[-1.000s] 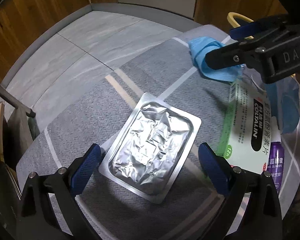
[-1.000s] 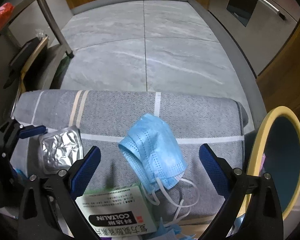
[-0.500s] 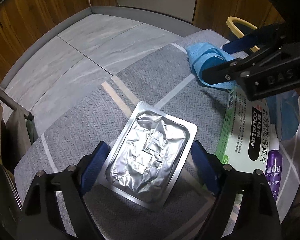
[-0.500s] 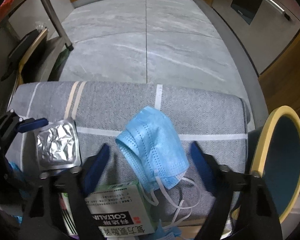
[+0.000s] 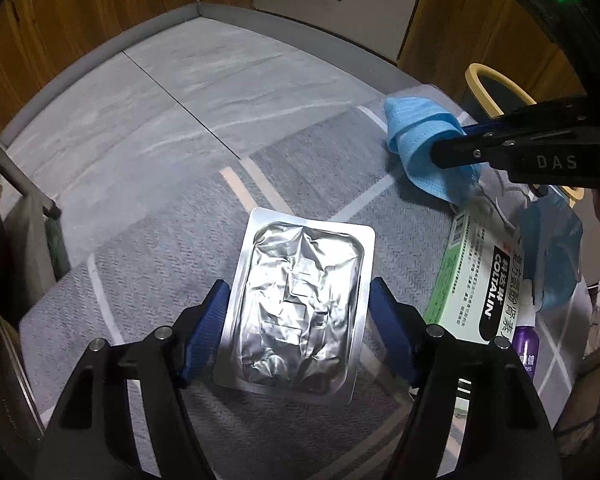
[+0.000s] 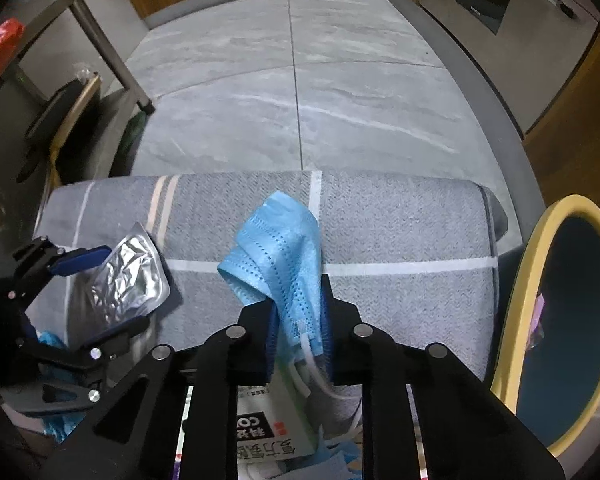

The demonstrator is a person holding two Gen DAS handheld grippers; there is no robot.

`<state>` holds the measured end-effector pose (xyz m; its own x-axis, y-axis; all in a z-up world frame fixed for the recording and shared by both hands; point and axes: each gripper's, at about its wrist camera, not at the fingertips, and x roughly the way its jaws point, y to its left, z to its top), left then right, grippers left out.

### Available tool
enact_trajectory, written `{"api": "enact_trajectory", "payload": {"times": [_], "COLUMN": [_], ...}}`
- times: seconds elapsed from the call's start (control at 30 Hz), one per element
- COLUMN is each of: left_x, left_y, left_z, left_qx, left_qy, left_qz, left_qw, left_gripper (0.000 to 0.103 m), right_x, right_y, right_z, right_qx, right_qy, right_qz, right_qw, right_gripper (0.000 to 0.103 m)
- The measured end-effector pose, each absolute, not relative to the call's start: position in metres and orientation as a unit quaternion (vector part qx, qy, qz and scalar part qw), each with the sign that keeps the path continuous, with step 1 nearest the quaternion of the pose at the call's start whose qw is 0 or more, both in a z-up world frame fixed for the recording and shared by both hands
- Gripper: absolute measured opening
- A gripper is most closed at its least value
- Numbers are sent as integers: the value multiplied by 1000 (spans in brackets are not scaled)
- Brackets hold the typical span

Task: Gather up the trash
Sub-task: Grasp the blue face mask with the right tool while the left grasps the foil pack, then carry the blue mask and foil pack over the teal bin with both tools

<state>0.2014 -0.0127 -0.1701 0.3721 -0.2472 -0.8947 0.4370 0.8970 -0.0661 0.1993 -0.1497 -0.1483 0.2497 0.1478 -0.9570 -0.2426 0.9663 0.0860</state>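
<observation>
Pale blue pleated fabric: a disposable face mask point(image 6: 278, 256), folded over on itself, with rows of small stitched perforations along its edges and white elastic ear loops trailing from its lower end. The right gripper point(image 6: 298, 332) has just been closing, and its blue pads now pinch the lower part of the mask, bunching it into a narrow fold above the grey herringbone cloth point(image 6: 400, 232) with white and beige stripes that covers the surface.

Crinkled silver foil: an empty blister pack point(image 5: 296, 308), rectangular with rounded corners and a flat rim around a creased, dented centre, lying flat on the cloth. The left gripper point(image 5: 296, 332) has just been closing; its jaws stand widely apart, one on each long side of the pack. The left pad is at the rim, the right pad just beside it; whether they press cannot be told.

A green-and-white medicine box point(image 5: 476, 280) lies right of the pack, a second blue mask point(image 5: 552, 256) beyond it. A yellow-rimmed bin point(image 6: 556, 320) stands beside the cloth's right end.
</observation>
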Motion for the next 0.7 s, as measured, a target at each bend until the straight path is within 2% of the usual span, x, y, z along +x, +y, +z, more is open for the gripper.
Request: {"api": "enact_trajectory", "payload": {"times": [0.7], "left_x": [193], "left_y": [-34], "left_z": [-109], "left_qx": [97], "left_qy": [454], "left_qz": [-196], "left_qw": [864], "left_gripper": [71], "right_x": [181], "right_y": [-189], "right_z": [-86], "right_qx": [11], "right_qy": [538], "right_qz": [122], "right_qw": [834], "right_gripper": [16]}}
